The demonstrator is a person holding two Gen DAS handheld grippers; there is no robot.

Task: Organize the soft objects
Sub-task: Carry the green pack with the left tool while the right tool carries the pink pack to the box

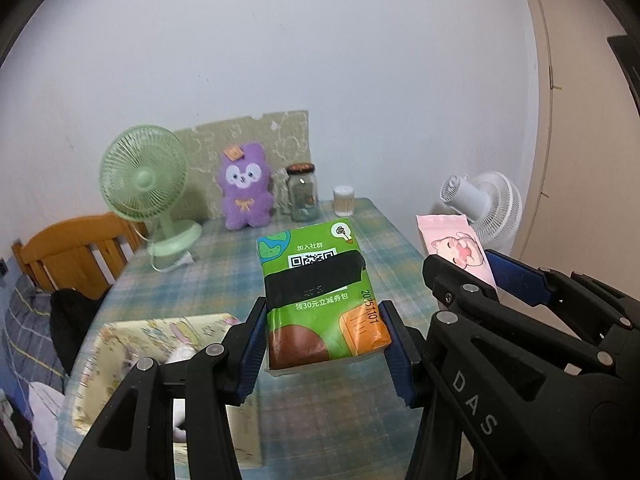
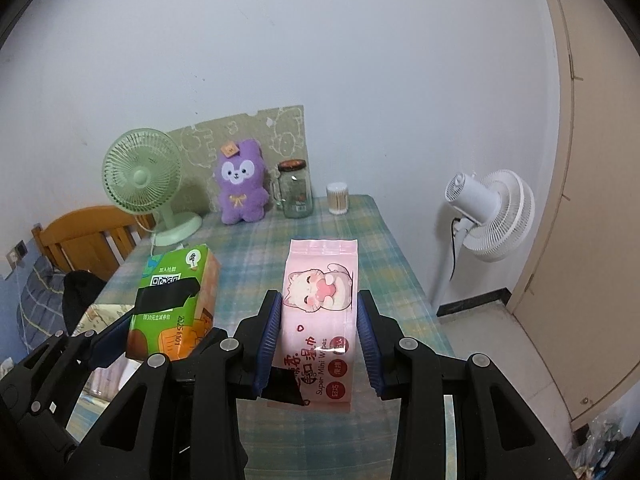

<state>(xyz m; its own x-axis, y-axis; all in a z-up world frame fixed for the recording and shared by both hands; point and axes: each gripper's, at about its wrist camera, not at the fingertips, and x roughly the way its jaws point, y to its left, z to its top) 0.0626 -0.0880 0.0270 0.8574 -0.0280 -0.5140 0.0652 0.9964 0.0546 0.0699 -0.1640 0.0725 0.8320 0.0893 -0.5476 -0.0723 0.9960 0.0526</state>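
Observation:
A green tissue pack [image 1: 316, 300] hangs above the checked table [image 1: 224, 264], and my left gripper [image 1: 324, 344] is shut on its lower end, a blue pad pressing each side. My right gripper [image 2: 320, 340] is shut on a pink wet-wipes pack [image 2: 320, 300] with a cartoon cat, also held off the table. The two packs sit side by side: the wipes [image 1: 460, 248] show at the right of the left wrist view, the green pack [image 2: 176, 296] at the left of the right wrist view. A purple plush toy [image 1: 246, 188] sits against the back wall.
A cartoon-printed box [image 1: 160, 322] stands at the table's near left with something pale inside. At the back are a green desk fan [image 1: 144, 176], a glass jar [image 1: 302, 192] and a cotton-swab tub [image 1: 344, 200]. A white standing fan [image 2: 488, 212] is right of the table, wooden furniture [image 1: 72, 248] left.

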